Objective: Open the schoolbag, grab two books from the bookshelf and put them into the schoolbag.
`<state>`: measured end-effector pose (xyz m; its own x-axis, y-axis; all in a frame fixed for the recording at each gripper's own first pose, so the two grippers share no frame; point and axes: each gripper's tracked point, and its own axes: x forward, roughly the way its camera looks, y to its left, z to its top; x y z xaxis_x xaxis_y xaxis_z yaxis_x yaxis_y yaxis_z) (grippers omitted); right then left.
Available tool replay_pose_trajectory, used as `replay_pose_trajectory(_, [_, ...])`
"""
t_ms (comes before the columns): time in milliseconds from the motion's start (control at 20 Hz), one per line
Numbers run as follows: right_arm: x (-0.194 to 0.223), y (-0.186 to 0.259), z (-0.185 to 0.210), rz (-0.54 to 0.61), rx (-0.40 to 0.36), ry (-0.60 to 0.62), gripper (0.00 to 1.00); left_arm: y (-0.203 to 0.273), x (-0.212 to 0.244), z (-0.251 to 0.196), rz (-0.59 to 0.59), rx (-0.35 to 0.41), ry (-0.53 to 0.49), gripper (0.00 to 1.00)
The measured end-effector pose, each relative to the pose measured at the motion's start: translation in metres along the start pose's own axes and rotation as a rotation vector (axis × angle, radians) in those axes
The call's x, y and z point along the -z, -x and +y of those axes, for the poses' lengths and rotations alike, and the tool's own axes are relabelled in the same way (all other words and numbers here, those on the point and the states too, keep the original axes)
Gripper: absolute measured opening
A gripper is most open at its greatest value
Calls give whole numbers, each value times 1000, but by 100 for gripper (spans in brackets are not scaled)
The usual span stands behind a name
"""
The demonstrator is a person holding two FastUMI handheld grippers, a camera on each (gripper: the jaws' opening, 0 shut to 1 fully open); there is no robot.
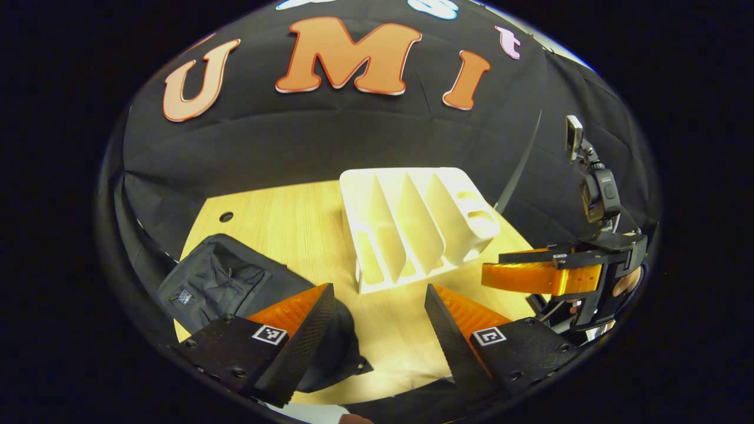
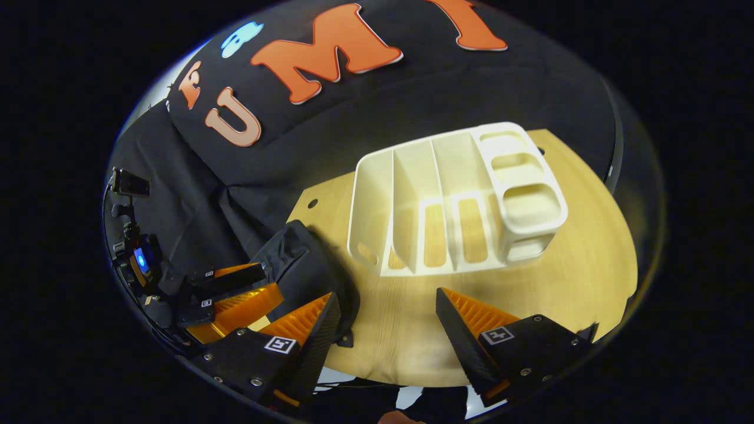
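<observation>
A black schoolbag (image 1: 218, 282) lies on the left part of the wooden table (image 1: 294, 218), and its top looks slack. The white bookshelf (image 1: 412, 224) stands at the middle back, its upright slots empty. My left gripper (image 1: 379, 292) is open above the table's front, between the bag and the shelf. My right gripper (image 1: 500, 268) hovers right of the shelf, held by a hand. In the right gripper view, my right gripper (image 2: 387, 297) is open in front of the bookshelf (image 2: 453, 206). The schoolbag (image 2: 306, 265) lies to its left, with the left gripper (image 2: 259, 288) beside it.
The table has a round hole (image 1: 226, 217) near its far left corner. Black cloth hangs close behind the shelf and along the left side. Bare wood (image 2: 559, 282) stretches right of the shelf and along the front edge.
</observation>
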<state>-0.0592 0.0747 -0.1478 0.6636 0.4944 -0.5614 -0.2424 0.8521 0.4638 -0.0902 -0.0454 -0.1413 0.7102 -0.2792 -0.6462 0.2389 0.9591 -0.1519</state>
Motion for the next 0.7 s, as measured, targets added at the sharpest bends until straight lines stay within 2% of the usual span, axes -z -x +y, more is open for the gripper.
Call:
replay_pose_trajectory(300, [-78, 51, -29, -253, 138, 119, 97, 23, -75, -12, -268, -93, 23, 98])
replay_pose_trajectory(400, [-93, 59, -30, -303, 168, 121, 97, 33, -98, -15, -356, -95, 6, 98])
replay_pose_trajectory(550, [-111, 67, -29, -366, 193, 83, 98, 38, -120, -15, -408, -101, -41, 98])
replay_pose_trajectory(700, [-126, 81, -23, -454, 251, 142, 97, 41, -140, -14, -485, -118, -44, 97])
